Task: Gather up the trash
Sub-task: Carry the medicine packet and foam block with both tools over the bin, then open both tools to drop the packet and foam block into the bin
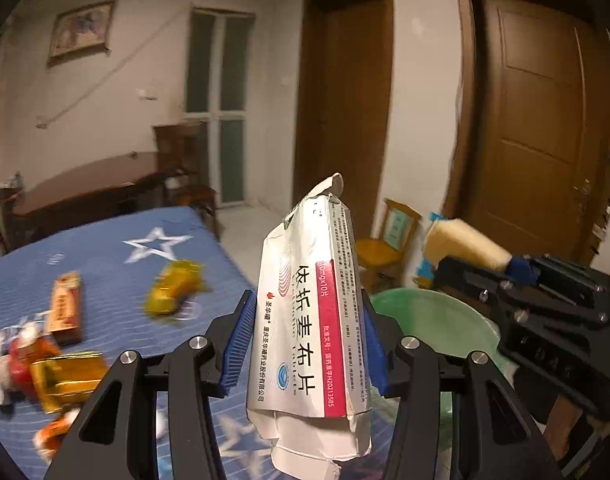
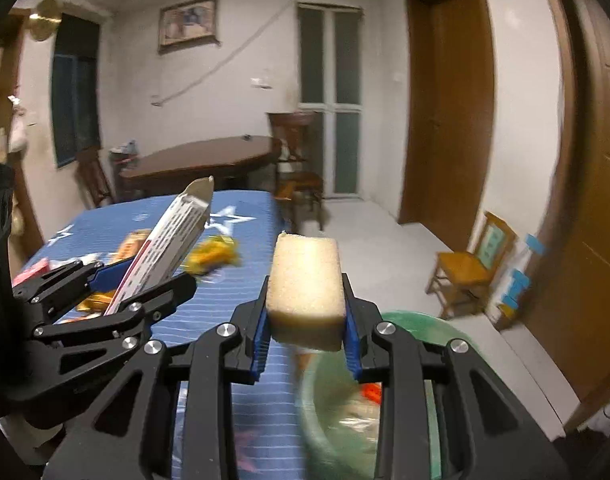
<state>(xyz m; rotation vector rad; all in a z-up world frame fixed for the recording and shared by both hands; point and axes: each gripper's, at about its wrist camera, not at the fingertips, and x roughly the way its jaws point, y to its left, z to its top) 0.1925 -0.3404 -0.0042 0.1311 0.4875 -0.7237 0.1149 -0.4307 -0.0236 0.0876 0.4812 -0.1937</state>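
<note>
My left gripper (image 1: pixel 305 328) is shut on a flattened white medicine box (image 1: pixel 309 320) with a pink stripe, held upright above the blue star-patterned table (image 1: pixel 105 248). It also shows in the right wrist view (image 2: pixel 165 252). My right gripper (image 2: pixel 307 320) is shut on a cream foam sponge (image 2: pixel 305 280), also seen in the left wrist view (image 1: pixel 465 244). A green basin (image 2: pixel 333 412) sits just below and right of the sponge, holding some trash. It shows in the left wrist view (image 1: pixel 437 320) behind the box.
Loose trash lies on the table: a yellow wrapper (image 1: pixel 173 292), an orange box (image 1: pixel 65 304), a gold wrapper (image 1: pixel 65 376) and red and white scraps (image 1: pixel 17 360). A small wooden chair (image 2: pixel 469 268) stands by the doors; a dark wooden table (image 2: pixel 201 160) stands behind.
</note>
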